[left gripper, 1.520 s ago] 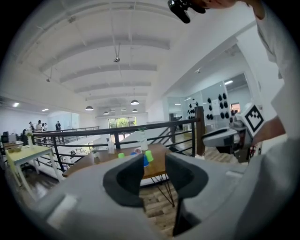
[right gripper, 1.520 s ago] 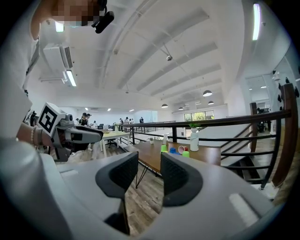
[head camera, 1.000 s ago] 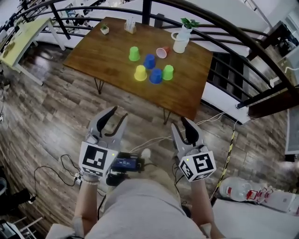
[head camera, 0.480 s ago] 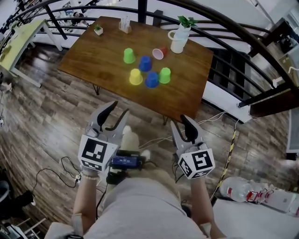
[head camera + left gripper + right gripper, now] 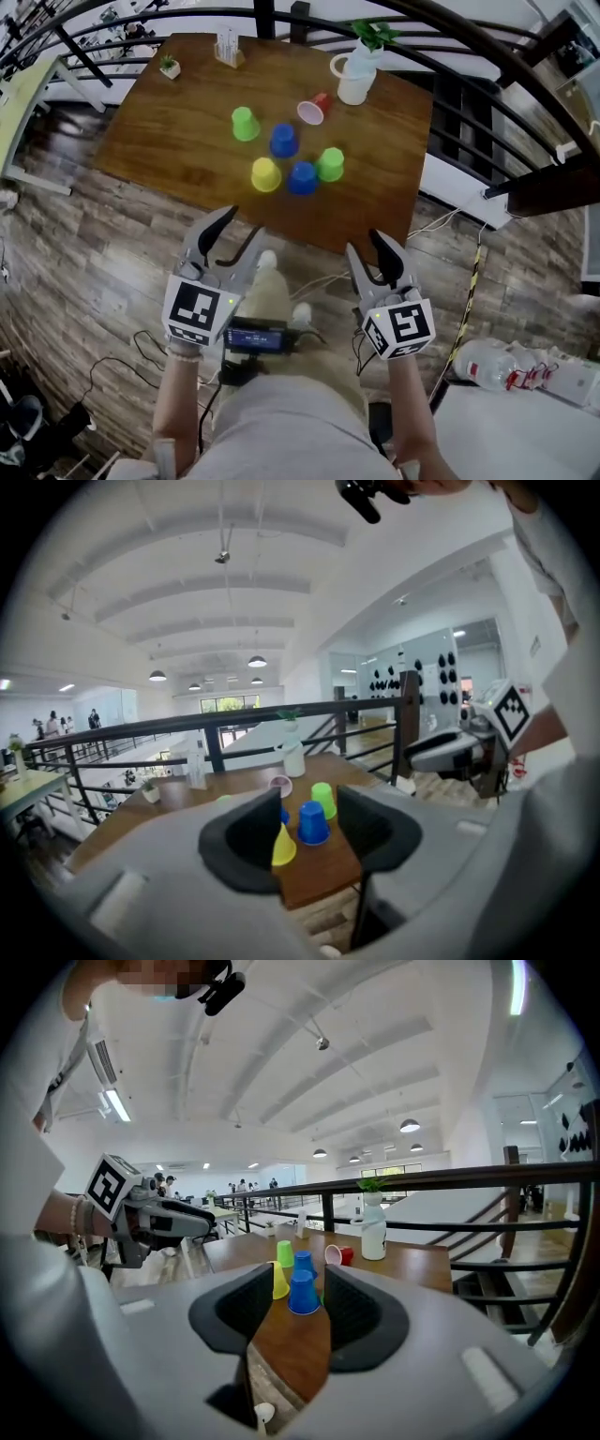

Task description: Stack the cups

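- Left gripper: jaws part open, just widened; nothing is held.
- Right gripper: likewise part open, just widened, empty.
- Cups are seen unstacked on table, ahead of both grippers.

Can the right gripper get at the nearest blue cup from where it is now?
Likely yes, after moving in: the right gripper, jaws just opening and empty, hangs short of the table; nothing stands before the nearest blue cup.
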A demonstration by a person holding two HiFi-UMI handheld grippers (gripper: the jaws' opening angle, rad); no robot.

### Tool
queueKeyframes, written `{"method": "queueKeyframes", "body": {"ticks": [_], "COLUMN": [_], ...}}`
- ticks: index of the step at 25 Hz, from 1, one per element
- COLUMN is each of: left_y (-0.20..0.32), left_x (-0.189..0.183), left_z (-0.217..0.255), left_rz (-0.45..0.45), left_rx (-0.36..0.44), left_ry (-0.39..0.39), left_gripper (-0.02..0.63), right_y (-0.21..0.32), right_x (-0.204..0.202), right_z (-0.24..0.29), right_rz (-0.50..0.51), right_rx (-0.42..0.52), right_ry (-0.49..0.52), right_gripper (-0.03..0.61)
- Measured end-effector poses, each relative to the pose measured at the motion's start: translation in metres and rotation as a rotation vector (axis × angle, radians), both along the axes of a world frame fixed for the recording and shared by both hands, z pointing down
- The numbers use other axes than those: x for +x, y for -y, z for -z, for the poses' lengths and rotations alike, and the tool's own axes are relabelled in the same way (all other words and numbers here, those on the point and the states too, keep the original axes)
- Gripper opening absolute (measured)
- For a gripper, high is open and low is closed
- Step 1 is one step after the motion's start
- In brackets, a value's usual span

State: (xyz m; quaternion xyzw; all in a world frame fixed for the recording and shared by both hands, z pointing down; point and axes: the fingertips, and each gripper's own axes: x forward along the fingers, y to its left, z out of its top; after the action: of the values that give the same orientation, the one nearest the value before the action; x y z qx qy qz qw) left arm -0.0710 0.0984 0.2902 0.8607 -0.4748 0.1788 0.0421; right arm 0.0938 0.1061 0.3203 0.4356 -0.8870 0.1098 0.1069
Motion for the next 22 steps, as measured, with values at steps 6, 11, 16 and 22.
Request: {"method": "queueKeyframes", "body": {"ticks": [6, 11, 16, 22], "left_y": [0.048, 0.075, 0.1, 0.119], "left_x": [-0.019, -0.022, -0.024, -0.029], "left_z": [-0.033, -0.065, -0.092, -0.119], "left_rz": [-0.015, -0.043, -0.042, -0.051], "left_rx": [-0.047, -0.097, -0.144, -0.187], "left_ry": [0.018, 0.017, 0.01, 0.005], "left_gripper": [0.186, 0.202, 0.218, 0.224], "right_y": [0.044, 0.076, 0.105, 0.131], "right_x": [-0.007, -0.012, -0.015, -0.019], "right_z": [-0.029, -0.049, -0.065, -0.088], "right_rz": [-0.047, -0.061, -0.083, -0.093], "right_rx": [-0.056, -0.079, -0.108, -0.143], "right_ry": [-0.025, -0.036, -0.04, -0.048], "right_gripper": [0.164, 0.179, 0.184, 0.196]}}
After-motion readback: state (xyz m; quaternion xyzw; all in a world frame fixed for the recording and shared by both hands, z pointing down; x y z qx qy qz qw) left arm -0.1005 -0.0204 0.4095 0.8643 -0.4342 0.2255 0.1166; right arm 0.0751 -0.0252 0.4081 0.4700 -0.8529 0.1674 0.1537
